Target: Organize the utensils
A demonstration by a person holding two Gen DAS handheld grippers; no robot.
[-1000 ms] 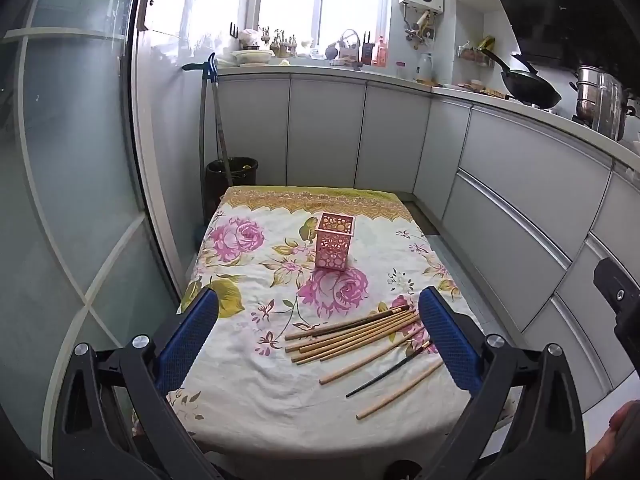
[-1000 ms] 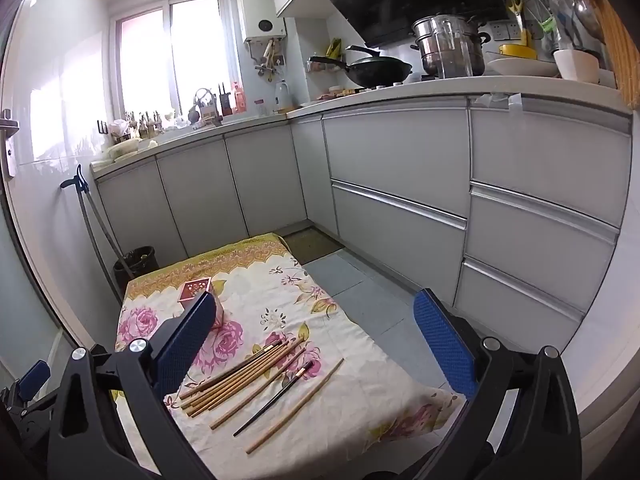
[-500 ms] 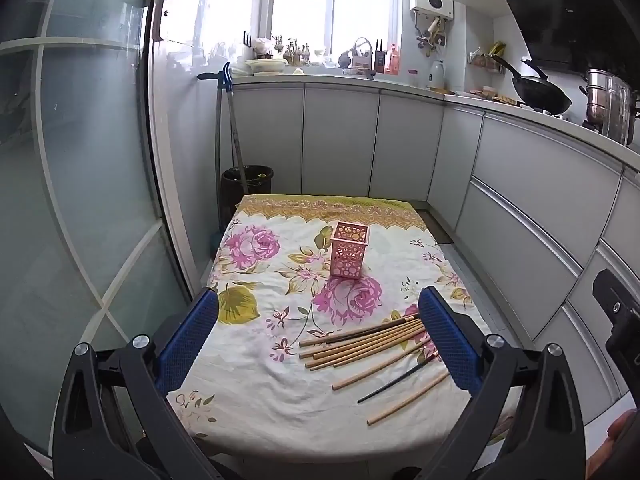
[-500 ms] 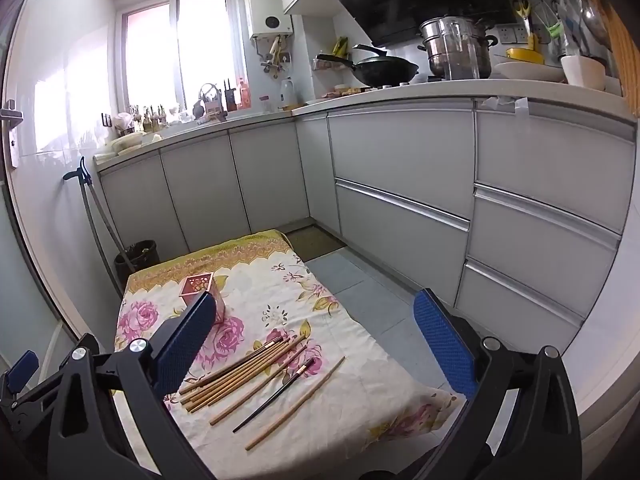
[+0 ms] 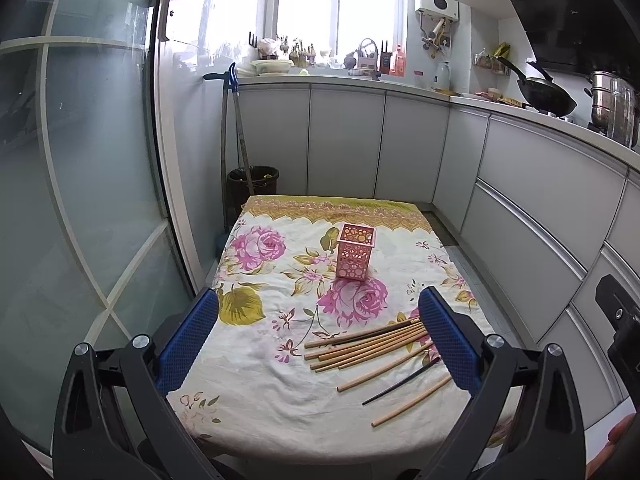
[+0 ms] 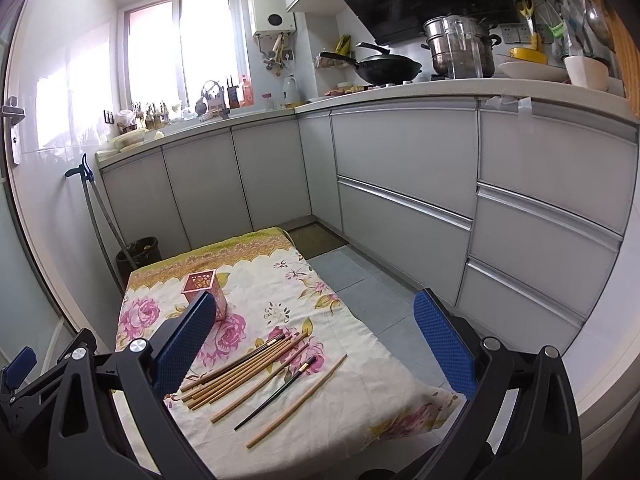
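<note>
Kitchen with grey cabinet fronts [image 5: 348, 144] along two walls; low counter [image 5: 256, 412] draped in a rose-printed cloth in the foreground. Pink perforated holder [image 5: 355, 251] upright near the cloth's middle, empty as far as visible. Chopsticks: loose bundle of wooden sticks [image 5: 368, 344] lying flat on the near side of the holder and toward the stove-side cabinets, well apart from the holder. Three strays nearer still than the bundle: one wooden stick [image 5: 386, 372], one black stick [image 5: 400, 386], one outermost wooden stick [image 5: 412, 402], all roughly parallel to the bundle.

Left claw [image 5: 318, 338]: blue pads spread wide, released, grasping nothing, hovering above the counter's near edge on the near side of the holder. Right claw [image 6: 316, 338]: likewise spread and empty, held above the sticks; left pad overlapping the holder [image 6: 204, 286] in the right wrist view.

Background, beyond the holder: black waste bin [image 5: 253, 182] with a long-handled tool leaning above it, wok [image 6: 386, 68] and steel pots [image 6: 460, 46] on the stove.
</note>
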